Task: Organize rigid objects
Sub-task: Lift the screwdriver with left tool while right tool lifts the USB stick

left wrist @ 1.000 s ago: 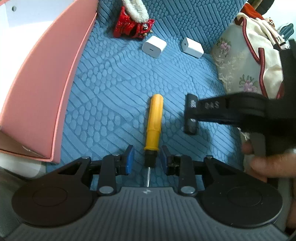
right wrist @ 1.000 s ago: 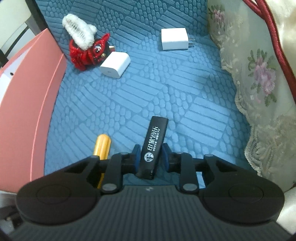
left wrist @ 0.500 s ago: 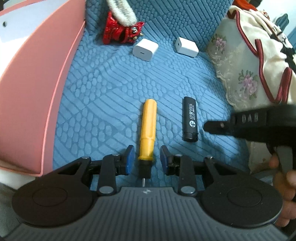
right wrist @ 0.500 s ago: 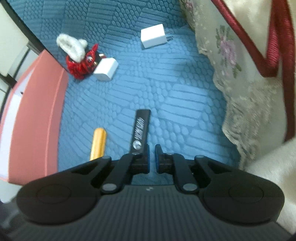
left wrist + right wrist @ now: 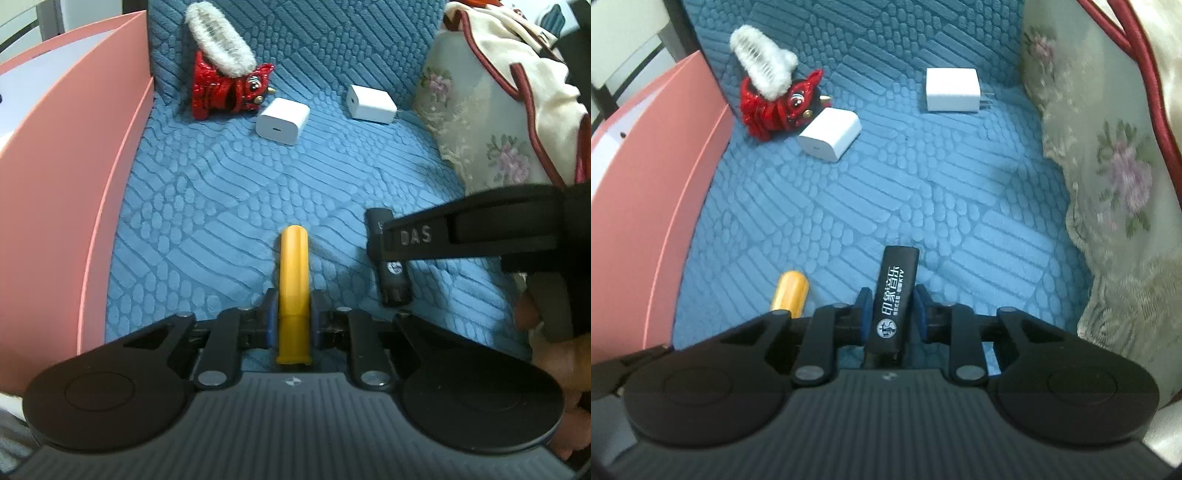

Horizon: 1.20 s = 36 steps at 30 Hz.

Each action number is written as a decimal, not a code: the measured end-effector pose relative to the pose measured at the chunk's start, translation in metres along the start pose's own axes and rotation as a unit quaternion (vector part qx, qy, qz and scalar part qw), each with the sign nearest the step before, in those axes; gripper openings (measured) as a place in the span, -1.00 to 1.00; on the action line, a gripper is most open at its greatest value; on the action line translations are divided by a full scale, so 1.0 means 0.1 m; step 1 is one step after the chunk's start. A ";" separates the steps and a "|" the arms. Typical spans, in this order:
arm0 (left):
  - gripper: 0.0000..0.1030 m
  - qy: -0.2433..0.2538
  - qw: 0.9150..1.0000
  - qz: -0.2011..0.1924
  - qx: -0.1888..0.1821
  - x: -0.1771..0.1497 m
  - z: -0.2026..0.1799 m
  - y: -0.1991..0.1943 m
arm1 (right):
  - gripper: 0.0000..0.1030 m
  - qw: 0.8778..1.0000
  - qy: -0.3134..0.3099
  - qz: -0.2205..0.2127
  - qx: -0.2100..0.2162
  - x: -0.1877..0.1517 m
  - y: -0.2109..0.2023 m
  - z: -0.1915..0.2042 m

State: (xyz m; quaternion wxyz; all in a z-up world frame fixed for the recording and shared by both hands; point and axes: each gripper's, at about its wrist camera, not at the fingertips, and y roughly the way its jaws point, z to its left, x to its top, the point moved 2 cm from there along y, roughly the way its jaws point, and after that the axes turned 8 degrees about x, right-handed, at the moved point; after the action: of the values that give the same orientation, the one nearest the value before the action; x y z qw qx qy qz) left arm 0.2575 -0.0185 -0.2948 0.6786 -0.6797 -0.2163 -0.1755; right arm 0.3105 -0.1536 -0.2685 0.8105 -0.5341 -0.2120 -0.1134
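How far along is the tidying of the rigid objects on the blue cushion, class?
Done: nothing looks put away yet; what the pink box holds is out of view.

In hand: the left hand-held gripper, jaws just closed, clamps the yellow screwdriver; the right hand-held gripper has the black lighter between its pads.

Left: two white chargers and the red lion figurine lie loose.

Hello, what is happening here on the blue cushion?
A person tidies small things with a gripper in each hand. The left gripper has just closed on the yellow screwdriver, which lies on the blue cushion. The right gripper has the black lighter between its pads, its jaws having just opened slightly. Two white chargers and a red toy lie farther back, and a pink box stands to the left.
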 end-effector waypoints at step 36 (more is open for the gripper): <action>-0.60 -0.072 0.997 -0.009 -0.032 0.03 0.19 -0.71 | -0.39 0.999 -0.031 -0.024 -0.018 -0.09 -0.21 -0.04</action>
State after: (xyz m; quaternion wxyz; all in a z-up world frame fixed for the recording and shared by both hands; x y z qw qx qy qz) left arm 0.2212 -0.0005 -0.2338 0.6374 -0.7102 -0.2646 -0.1390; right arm 0.2947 -0.1663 -0.2574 0.7912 -0.5462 -0.2476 -0.1202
